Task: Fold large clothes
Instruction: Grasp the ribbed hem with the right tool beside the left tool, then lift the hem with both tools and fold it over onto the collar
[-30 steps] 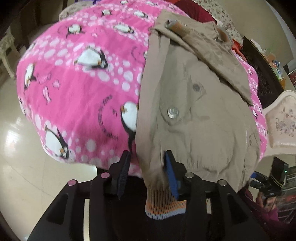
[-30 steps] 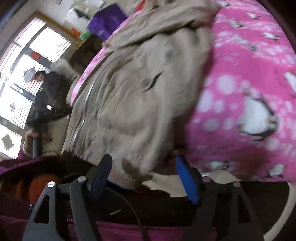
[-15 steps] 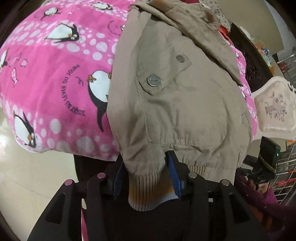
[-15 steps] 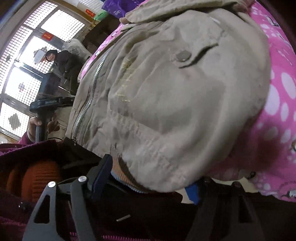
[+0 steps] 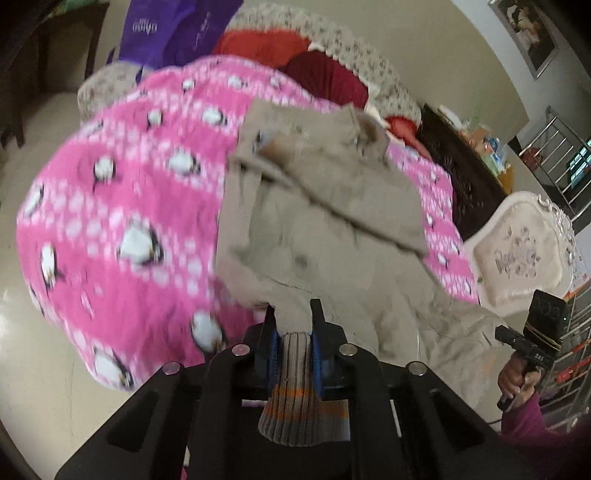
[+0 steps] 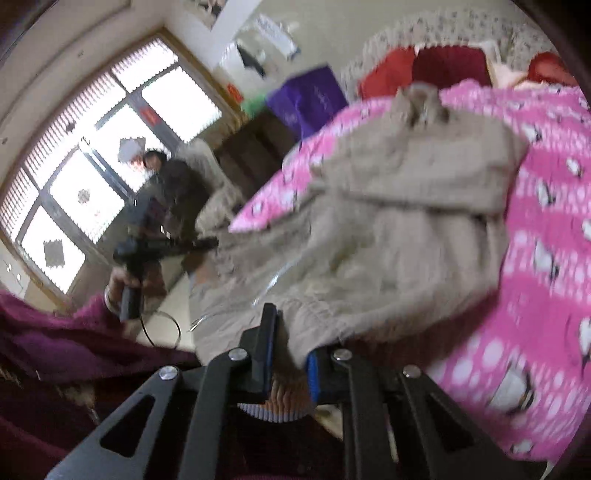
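Note:
A beige jacket (image 5: 332,221) lies on a pink penguin-print blanket (image 5: 129,221); its sleeves are folded across the upper part. My left gripper (image 5: 293,332) is shut on the jacket's ribbed striped hem (image 5: 299,402) at its near left corner and holds it raised. My right gripper (image 6: 290,350) is shut on the hem (image 6: 284,398) at the near right corner of the jacket (image 6: 388,229), also lifted off the blanket (image 6: 546,258). The near part of the jacket hangs bunched between the two grippers. Both views are motion-blurred.
A purple bag (image 5: 166,29) and red cushions (image 5: 321,77) sit behind the blanket on a patterned sofa. A white ornate chair (image 5: 524,251) stands at the right. A person (image 6: 170,177) stands by the window (image 6: 92,166). The pale floor (image 5: 22,332) lies to the left.
Both grippers closed on the jacket's ribbed hem and lifted it up and back toward me. The jacket's lower part left the blanket and bunched up.

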`<state>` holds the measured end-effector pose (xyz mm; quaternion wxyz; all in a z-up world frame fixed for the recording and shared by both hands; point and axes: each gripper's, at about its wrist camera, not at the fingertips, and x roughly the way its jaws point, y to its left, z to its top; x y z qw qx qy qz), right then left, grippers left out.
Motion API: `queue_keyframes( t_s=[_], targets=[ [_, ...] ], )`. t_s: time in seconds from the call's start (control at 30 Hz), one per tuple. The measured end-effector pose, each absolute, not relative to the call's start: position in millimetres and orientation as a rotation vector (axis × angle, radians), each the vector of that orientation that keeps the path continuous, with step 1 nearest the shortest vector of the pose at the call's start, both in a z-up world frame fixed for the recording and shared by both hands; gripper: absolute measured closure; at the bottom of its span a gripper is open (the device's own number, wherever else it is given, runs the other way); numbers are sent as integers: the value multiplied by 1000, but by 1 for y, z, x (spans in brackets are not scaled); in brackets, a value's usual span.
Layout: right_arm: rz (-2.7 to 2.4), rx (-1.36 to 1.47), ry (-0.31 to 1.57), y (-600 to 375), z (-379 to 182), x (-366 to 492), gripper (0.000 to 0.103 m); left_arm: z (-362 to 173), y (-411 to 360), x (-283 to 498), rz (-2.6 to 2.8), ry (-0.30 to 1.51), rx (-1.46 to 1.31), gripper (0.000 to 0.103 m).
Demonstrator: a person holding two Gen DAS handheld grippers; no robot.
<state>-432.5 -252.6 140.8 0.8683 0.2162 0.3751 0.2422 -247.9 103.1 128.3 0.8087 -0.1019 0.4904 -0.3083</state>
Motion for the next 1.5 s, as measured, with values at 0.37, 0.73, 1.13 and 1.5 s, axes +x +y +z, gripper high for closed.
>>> queue_keyframes(
  t_s=[0.37,0.73,1.13,1.5],
  targets=[
    [347,637,628,-317,157,-375,89,188,51,-171,-683,882,-214,101],
    [95,750,564,-412,162,-270,93,181,-28,-33,-615,892,-204,101],
    [-14,789,727,-482,109,-147,89,108,-80,96,-520,1065,-233,95],
    [44,517,676,-444,138,-189,40,136,-54,75,-590,1009,-182,58]
  ],
)
